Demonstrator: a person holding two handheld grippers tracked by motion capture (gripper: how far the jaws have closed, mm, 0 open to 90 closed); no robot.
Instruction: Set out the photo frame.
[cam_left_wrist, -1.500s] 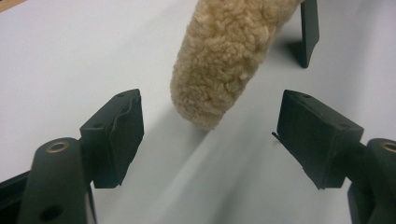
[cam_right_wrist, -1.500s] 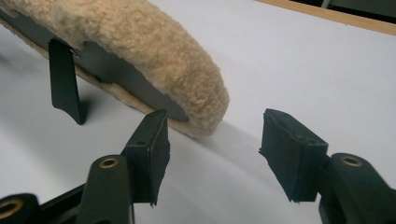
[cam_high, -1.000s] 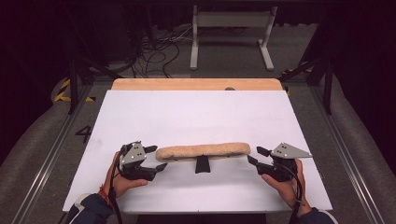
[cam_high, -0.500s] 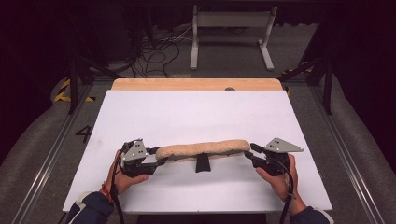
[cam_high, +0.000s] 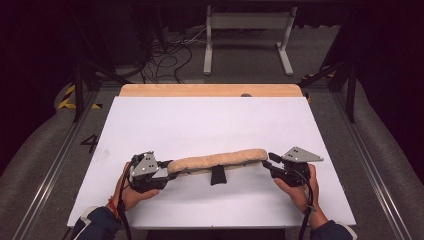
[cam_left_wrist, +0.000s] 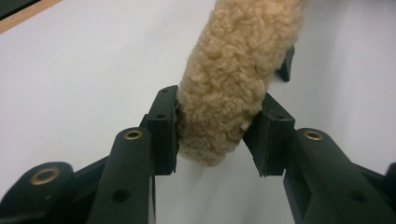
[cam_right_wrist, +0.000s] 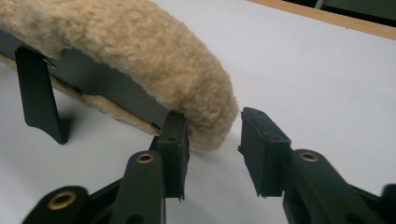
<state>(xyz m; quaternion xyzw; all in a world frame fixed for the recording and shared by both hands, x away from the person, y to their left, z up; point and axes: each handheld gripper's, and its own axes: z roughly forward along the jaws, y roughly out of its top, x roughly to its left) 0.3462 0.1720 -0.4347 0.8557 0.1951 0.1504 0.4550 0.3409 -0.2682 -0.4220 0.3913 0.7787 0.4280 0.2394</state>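
A long tan fleece pad (cam_high: 220, 160) lies across the white sheet (cam_high: 210, 120), with a black tab (cam_high: 217, 176) hanging under its middle. My left gripper (cam_high: 169, 169) is at its left end. In the left gripper view the jaws have just been closing, and both pads press the fleece pad (cam_left_wrist: 233, 60) between them. My right gripper (cam_high: 270, 161) is at the right end. Its jaws have also just been closing. In the right gripper view one jaw touches the fleece pad (cam_right_wrist: 116, 42), while a small gap remains at the other.
A wooden table edge (cam_high: 210, 90) runs along the sheet's far side. Beyond it, on the dark floor, are loose cables (cam_high: 170, 55) and a grey metal stand (cam_high: 247, 35). Metal rails flank the table on both sides.
Both grippers' jaws have narrowed around the ends of the fleece pad. The right gripper has edged inward to the pad's right tip. The pad itself has hardly shifted.
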